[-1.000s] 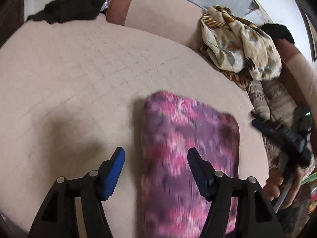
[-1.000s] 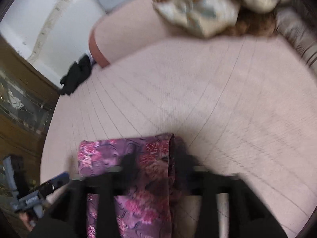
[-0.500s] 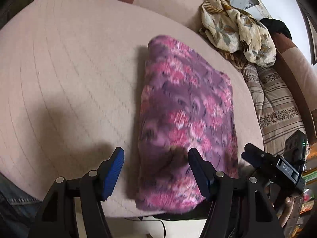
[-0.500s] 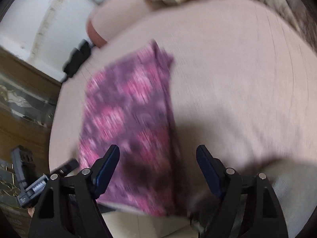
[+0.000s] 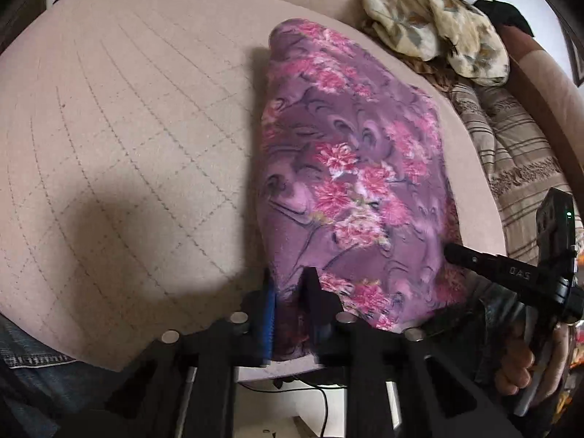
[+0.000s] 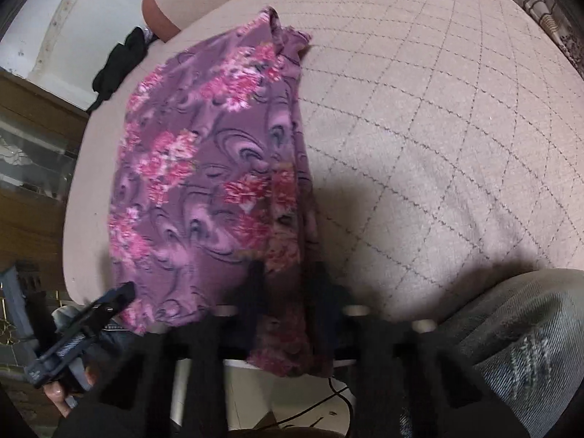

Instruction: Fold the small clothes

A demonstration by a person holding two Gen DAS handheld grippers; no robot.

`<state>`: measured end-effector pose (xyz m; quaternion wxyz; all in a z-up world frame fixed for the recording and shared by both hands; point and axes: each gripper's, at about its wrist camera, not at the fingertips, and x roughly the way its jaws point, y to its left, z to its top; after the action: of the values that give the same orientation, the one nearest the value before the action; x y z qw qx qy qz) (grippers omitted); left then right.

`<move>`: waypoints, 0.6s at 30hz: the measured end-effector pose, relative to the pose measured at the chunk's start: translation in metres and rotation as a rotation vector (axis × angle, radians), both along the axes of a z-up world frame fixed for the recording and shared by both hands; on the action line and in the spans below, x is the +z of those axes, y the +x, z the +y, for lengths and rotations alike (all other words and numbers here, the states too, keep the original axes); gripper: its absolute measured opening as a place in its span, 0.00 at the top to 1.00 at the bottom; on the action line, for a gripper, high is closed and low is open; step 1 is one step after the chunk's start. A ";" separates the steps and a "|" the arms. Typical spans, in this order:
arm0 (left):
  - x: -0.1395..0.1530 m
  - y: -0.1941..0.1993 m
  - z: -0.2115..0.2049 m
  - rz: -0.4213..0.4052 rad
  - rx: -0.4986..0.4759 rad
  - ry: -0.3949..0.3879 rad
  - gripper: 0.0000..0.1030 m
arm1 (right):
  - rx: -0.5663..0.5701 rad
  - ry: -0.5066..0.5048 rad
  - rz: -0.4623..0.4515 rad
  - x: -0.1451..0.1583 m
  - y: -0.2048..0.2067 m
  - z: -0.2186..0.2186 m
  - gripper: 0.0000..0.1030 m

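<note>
Both grippers have dropped to the near edge of the purple floral cloth [image 5: 350, 168] since half a sec ago, when their jaws stood wide apart above it; jaws have just been closing. Left gripper [image 5: 288, 292] now narrow, pads pinching the cloth's near-left corner, fabric bunched between them. Right gripper [image 6: 288, 284] likewise nearly closed, clamped on the near-right corner where the folded layers stack up. Cloth lies flat on the pink quilted cushion [image 5: 127, 127], long side running away from the cams, near hem hanging a bit over the cushion's front edge. Cream patterned garment [image 5: 434, 25] heaped at far right, w/ a striped blanket [image 5: 518, 153] beside it, apart from the cloth. Black item [image 6: 120, 62] at far left corner. Denim leg [image 6: 525, 332] at right of right-wrist view
</note>
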<state>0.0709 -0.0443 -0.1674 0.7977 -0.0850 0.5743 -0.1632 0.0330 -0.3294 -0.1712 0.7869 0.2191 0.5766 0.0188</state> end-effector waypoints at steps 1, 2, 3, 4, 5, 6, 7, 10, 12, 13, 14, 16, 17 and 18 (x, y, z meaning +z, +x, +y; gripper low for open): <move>0.001 -0.002 -0.004 -0.014 -0.021 0.031 0.87 | -0.003 -0.021 0.004 0.000 -0.002 0.000 0.95; -0.001 -0.003 -0.008 -0.022 -0.038 0.060 0.87 | -0.008 -0.031 0.023 -0.003 -0.001 0.000 0.95; -0.007 -0.003 -0.009 -0.019 -0.034 0.073 0.86 | -0.017 -0.033 0.052 -0.010 0.002 -0.001 0.95; -0.008 -0.002 -0.009 -0.019 -0.027 0.070 0.86 | -0.022 -0.035 0.062 -0.011 0.004 -0.002 0.95; -0.005 -0.002 -0.009 -0.021 -0.032 0.067 0.83 | -0.027 -0.046 0.064 -0.007 0.004 -0.002 0.95; -0.003 -0.002 -0.006 -0.022 -0.033 0.061 0.81 | -0.029 -0.072 0.064 -0.005 0.003 -0.001 0.93; -0.001 -0.003 -0.003 -0.024 -0.028 0.049 0.79 | -0.027 -0.077 0.062 -0.004 0.002 0.000 0.90; 0.009 -0.001 0.008 -0.010 -0.008 -0.018 0.59 | -0.021 -0.007 -0.012 0.012 0.006 -0.003 0.76; 0.017 0.006 0.015 0.002 0.013 -0.108 0.46 | -0.017 0.055 -0.079 0.030 0.010 -0.010 0.34; 0.022 0.012 0.020 0.001 0.036 -0.150 0.37 | -0.010 0.073 -0.111 0.041 0.016 -0.014 0.31; 0.028 0.019 0.023 -0.003 0.057 -0.180 0.31 | 0.005 0.086 -0.131 0.049 0.023 -0.016 0.31; 0.037 0.038 0.025 -0.010 0.083 -0.209 0.27 | 0.042 0.128 -0.153 0.061 0.050 -0.023 0.28; 0.040 0.054 0.025 -0.008 0.092 -0.219 0.27 | 0.046 0.152 -0.154 0.062 0.063 -0.027 0.27; 0.042 0.066 0.026 -0.009 0.099 -0.224 0.27 | 0.052 0.180 -0.153 0.062 0.080 -0.033 0.27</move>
<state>0.1373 -0.0185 -0.1251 0.7927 -0.2013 0.5441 -0.1870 0.1132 -0.3620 -0.1095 0.8048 0.2720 0.5164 0.1075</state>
